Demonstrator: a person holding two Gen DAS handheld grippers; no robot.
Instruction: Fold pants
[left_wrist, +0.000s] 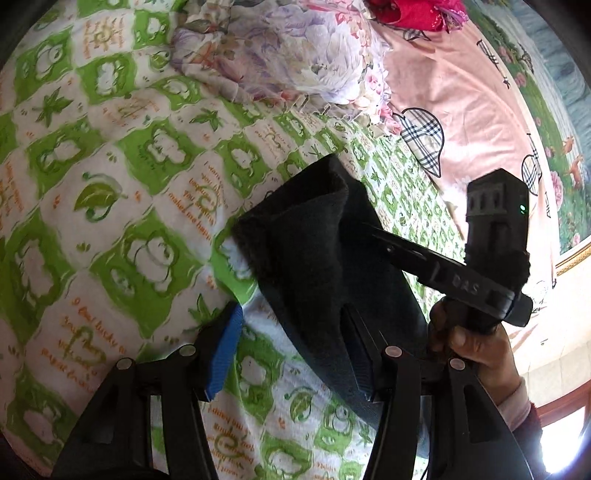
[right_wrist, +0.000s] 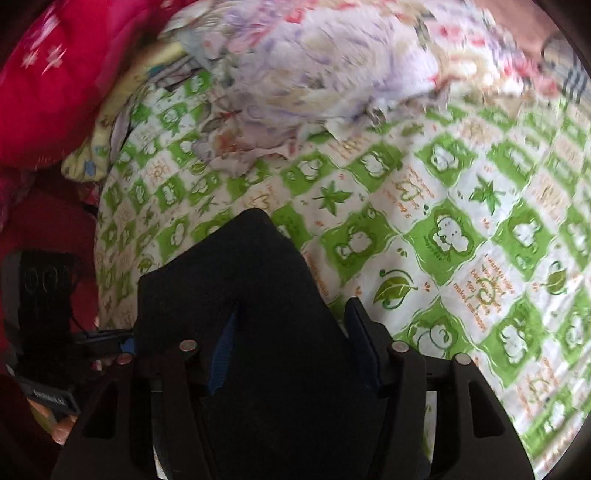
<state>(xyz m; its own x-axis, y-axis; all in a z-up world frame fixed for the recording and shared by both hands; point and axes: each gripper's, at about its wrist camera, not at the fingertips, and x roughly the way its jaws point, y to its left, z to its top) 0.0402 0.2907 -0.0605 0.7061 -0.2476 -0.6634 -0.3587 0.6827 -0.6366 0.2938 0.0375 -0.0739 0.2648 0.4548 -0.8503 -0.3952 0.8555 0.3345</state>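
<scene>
1. Black fleecy fabric pants (right_wrist: 255, 306), bunched and held up above a bed, not laid flat.
2. Right gripper (right_wrist: 291, 347) has cloth between its jaws, apparently gripping it; left gripper (left_wrist: 291, 354) looks spread, cloth against one finger only.
3. Green-and-white patterned bedsheet (left_wrist: 110, 184) lies beneath.
4. No neat fold visible; folding seems mostly undone.

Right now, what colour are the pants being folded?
Black pants, seen best in the left wrist view.

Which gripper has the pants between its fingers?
The right gripper: black pants fill its gap. The left gripper shows green bedsheet between its pads.
</scene>
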